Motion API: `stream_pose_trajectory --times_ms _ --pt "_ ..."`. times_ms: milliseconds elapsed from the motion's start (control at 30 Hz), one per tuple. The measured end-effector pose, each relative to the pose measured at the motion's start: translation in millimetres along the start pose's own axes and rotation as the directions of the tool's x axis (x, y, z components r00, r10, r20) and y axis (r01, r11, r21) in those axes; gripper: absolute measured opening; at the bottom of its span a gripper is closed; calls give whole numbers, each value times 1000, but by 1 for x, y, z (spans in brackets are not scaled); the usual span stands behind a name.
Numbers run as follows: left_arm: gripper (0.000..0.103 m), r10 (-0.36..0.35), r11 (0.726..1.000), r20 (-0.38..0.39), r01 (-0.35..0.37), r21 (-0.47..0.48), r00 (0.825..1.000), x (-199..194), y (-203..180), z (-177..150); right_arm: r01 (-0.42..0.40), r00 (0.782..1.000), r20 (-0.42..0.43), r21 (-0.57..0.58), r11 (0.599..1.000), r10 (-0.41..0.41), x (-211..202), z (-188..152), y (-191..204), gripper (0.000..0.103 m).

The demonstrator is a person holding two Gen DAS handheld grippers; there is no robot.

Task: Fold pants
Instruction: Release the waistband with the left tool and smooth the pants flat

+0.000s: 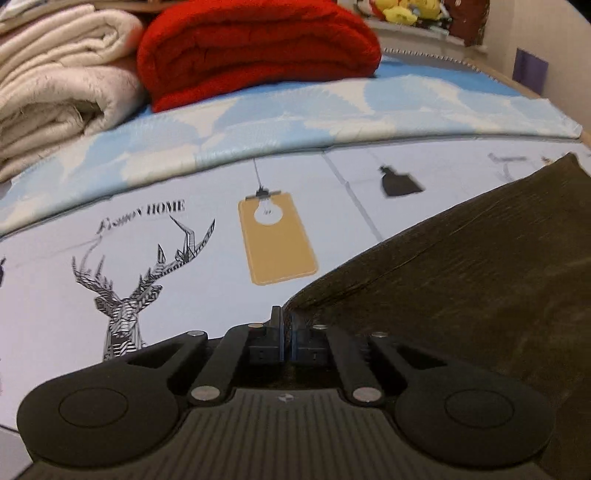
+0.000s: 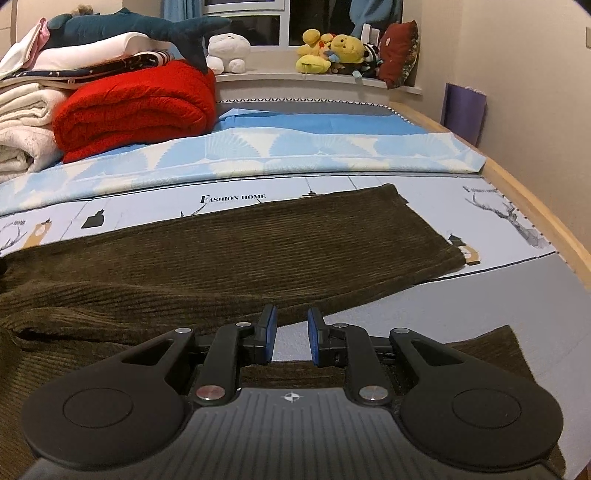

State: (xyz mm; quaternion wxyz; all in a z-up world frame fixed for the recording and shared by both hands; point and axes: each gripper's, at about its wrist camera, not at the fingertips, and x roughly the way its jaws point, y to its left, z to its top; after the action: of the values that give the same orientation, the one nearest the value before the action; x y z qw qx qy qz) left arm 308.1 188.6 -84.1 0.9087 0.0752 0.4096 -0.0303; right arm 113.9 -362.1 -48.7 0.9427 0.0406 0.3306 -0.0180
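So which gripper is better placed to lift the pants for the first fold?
Probably the left. The left gripper is shut right at the edge of the pants, apparently pinching the fabric. The right gripper hovers with jaws apart above the leg edge, gripping nothing.

I face a bed [image 2: 406,192] with a wooden frame [image 2: 524,188], beige walls [image 2: 517,74], and a dark window [image 2: 314,18] above the sill [image 2: 295,75].

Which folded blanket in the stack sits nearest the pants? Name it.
The red blanket. It lies at the front of the pile, closest to the brown corduroy pants; the cream blankets sit farther left, and the white one is stacked above under the shark plush.
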Motion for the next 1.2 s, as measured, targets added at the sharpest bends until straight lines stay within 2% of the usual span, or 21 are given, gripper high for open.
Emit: stream_pose_trajectory --times_ms 200,367,433,500,567,600,633,667,700,733,767,833,933,1000,1100,1200 --pt "2 -29 998 43 26 57 999 -85 -32 -6 12 1000 11 16 1000 -12 -11 -7 -6 19" --pt "2 -91 994 51 88 61 995 -169 -70 -53 9 1000 19 52 999 -10 -19 -15 -14 19" --pt "2 -111 993 48 110 31 993 -189 -81 -79 5 1000 24 58 998 -6 -23 -16 -16 19" --pt "4 -138 990 28 139 -38 990 -196 -83 -103 3 1000 22 53 999 -4 -26 -19 -17 19" --pt "4 -155 974 -5 152 -166 988 -198 -69 -117 6 1000 17 44 999 -7 -29 -22 -18 19" --pt "7 -165 947 14 162 -278 986 -202 -53 -120 9 1000 16 40 999 -10 -30 -23 -19 19" --pt "11 -187 902 49 191 -387 981 -208 -37 -126 13 1000 15 37 999 -14 -31 -24 -20 19" --pt "23 -213 847 76 223 -483 974 -209 -22 -132 15 1000 15 38 999 -15 -32 -24 -21 19" --pt "33 -231 791 85 238 -563 969 -209 -9 -140 15 1000 16 43 999 -16 -33 -24 -22 19" --pt "35 -239 753 73 232 -616 968 -208 1 -148 14 1000 18 53 998 -15 -34 -24 -24 19" --pt "36 -243 729 44 213 -651 969 -204 6 -153 11 1000 20 66 998 -13 -35 -24 -26 19" --pt "36 -264 701 -27 173 -692 964 -193 10 -162 3 1000 22 91 996 -5 -36 -24 -29 20" --pt "46 -342 657 -70 185 -731 937 -173 8 -165 -7 1000 22 106 994 5 -37 -24 -31 20" --pt "55 -365 649 -108 169 -742 925 -162 3 -165 -15 1000 17 112 994 13 -35 -25 -32 20" --pt "56 -364 639 -169 113 -761 916 -139 1 -164 -34 999 14 113 993 32 -33 -25 -32 25" --pt "56 -361 613 -168 98 -784 917 -128 -2 -160 -66 998 16 137 988 64 -31 -23 -35 32"
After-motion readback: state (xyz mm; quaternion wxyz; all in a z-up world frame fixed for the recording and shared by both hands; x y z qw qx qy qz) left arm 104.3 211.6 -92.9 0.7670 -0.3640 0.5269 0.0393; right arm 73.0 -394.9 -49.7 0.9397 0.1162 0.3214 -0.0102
